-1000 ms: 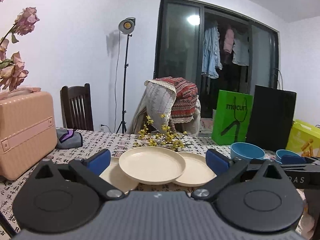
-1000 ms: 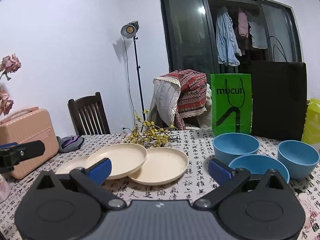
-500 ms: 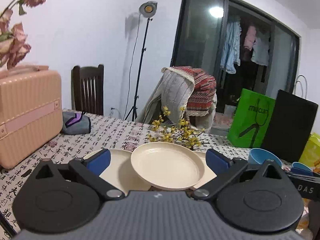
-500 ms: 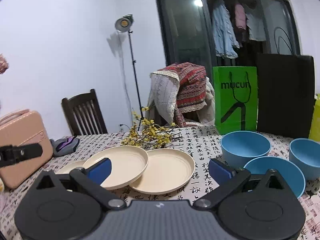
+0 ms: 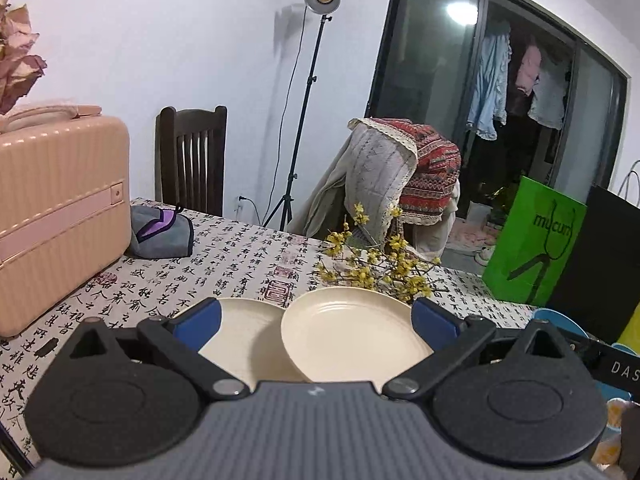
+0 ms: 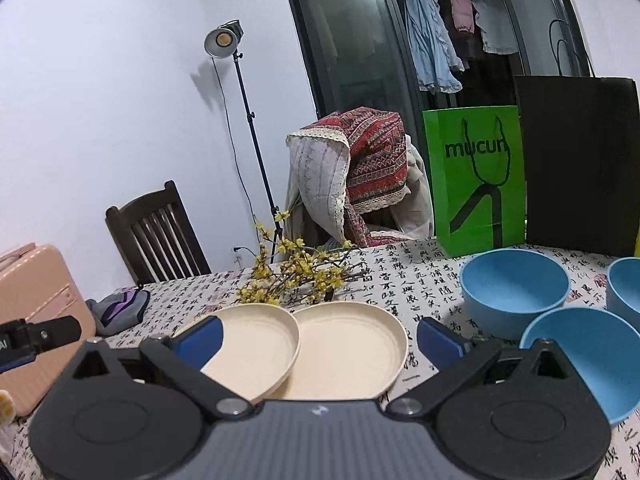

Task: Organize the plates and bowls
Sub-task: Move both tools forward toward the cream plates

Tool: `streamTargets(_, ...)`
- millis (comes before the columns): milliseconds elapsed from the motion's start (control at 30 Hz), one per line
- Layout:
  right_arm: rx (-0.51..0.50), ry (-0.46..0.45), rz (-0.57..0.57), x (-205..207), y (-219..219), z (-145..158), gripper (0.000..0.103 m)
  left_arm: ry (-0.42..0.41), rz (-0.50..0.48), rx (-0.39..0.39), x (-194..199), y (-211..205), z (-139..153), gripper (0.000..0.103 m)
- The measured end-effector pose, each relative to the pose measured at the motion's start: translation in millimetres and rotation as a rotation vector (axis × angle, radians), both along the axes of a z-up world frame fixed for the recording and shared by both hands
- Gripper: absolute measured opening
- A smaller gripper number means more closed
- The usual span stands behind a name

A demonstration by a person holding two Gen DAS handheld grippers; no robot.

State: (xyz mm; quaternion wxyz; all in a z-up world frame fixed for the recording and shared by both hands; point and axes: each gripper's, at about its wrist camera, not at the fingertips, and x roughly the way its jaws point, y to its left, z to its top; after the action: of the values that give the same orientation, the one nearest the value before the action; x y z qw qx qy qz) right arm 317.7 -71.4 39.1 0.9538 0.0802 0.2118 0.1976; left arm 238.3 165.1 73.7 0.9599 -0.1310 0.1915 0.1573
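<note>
Cream plates overlap on the patterned tablecloth. In the left wrist view the middle plate (image 5: pixel 348 332) rests tilted on the left plate (image 5: pixel 240 332), and my left gripper (image 5: pixel 316 320) hovers open just in front of them, holding nothing. In the right wrist view the middle plate (image 6: pixel 256 344) overlaps the right plate (image 6: pixel 348 352). My right gripper (image 6: pixel 318 340) is open and empty in front of both. Three blue bowls stand to the right: a far one (image 6: pixel 514 284), a near one (image 6: pixel 580 356), and one at the edge (image 6: pixel 624 284).
A pink suitcase (image 5: pixel 60 208) and a grey pouch (image 5: pixel 160 232) sit at the table's left. Yellow flower sprigs (image 5: pixel 376 268) lie behind the plates. A green bag (image 6: pixel 476 176) and a black bag (image 6: pixel 580 160) stand at the back right. Chairs line the far side.
Both grippers have moved closer to the plates, which now look larger and lie between the fingers. Both stay open. Plates and bowls have not moved.
</note>
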Motion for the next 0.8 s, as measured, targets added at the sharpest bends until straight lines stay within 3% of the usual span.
streamTargets(367,0.056,0.016,0.008,37.4,24.8,8.8,0.103,0.012,0.074,-0.067,33.5,25.7,-3.6,0.103)
streamTargets(533,0.056,0.017,0.012,53.2,33.2,3.9,0.103,0.031,0.109,-0.105,46.5,39.4,-18.8,0.103)
streamTargets(800,0.024,0.048,0.008,74.3,37.2,-15.6,0.103,0.071,0.112,-0.103,62.4,45.0,-54.1,0.103)
